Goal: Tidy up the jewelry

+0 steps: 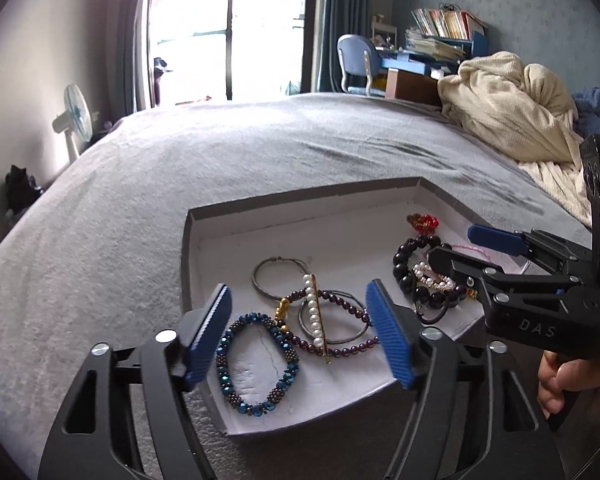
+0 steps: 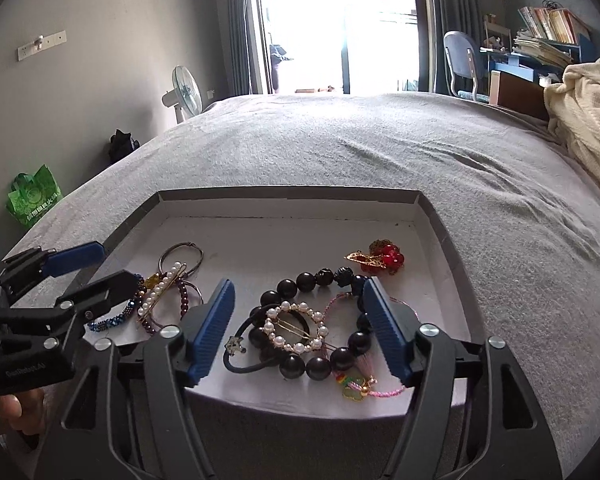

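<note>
The jewelry lies in a shallow white box (image 2: 288, 204) on the gray bed (image 2: 380, 140). On one side are a blue bead bracelet (image 1: 256, 364), a pearl bar clip (image 1: 314, 312), a dark purple bead string (image 1: 340, 328) and a thin metal hoop (image 1: 278, 280), all piled and touching. On the other side a big black bead bracelet (image 2: 308, 364) lies under a round pearl clip (image 2: 296, 328), with a red bead charm (image 2: 382, 258) just beyond.

My left tool (image 1: 300, 332) hangs over the blue bracelet, its two blue sides wide apart, holding nothing. My right tool (image 2: 298, 328) is wide apart too, over the pearl clip.

I think I should pick one piece first. The pieces overlap, so I should pinch only the top one and lift slowly, or others may drag along.
</note>
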`<move>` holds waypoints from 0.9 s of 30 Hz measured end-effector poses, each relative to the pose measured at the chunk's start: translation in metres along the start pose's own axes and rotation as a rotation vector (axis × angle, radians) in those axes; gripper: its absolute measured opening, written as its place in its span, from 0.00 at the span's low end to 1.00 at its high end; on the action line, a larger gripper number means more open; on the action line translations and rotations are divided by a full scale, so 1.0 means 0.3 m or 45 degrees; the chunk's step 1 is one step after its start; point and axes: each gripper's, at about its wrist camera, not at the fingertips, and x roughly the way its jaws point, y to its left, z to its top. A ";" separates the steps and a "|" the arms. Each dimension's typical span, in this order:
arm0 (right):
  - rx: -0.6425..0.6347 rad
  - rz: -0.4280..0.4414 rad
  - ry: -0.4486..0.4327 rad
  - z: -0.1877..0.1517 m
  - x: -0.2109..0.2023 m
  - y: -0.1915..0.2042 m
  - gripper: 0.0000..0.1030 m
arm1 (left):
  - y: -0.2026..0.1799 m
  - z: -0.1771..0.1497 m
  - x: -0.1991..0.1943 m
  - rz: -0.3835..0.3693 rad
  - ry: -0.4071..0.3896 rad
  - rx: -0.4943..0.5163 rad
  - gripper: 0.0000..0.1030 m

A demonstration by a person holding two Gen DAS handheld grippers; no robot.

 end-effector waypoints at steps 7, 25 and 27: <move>0.005 -0.008 -0.024 -0.012 -0.025 -0.004 0.72 | 0.014 0.002 -0.021 0.014 -0.027 -0.022 0.83; 0.026 -0.022 -0.129 -0.062 -0.127 -0.014 0.95 | 0.031 -0.017 -0.100 0.035 -0.095 -0.065 0.94; 0.029 -0.019 -0.131 -0.070 -0.142 -0.013 0.95 | 0.031 -0.024 -0.114 0.038 -0.104 -0.070 0.95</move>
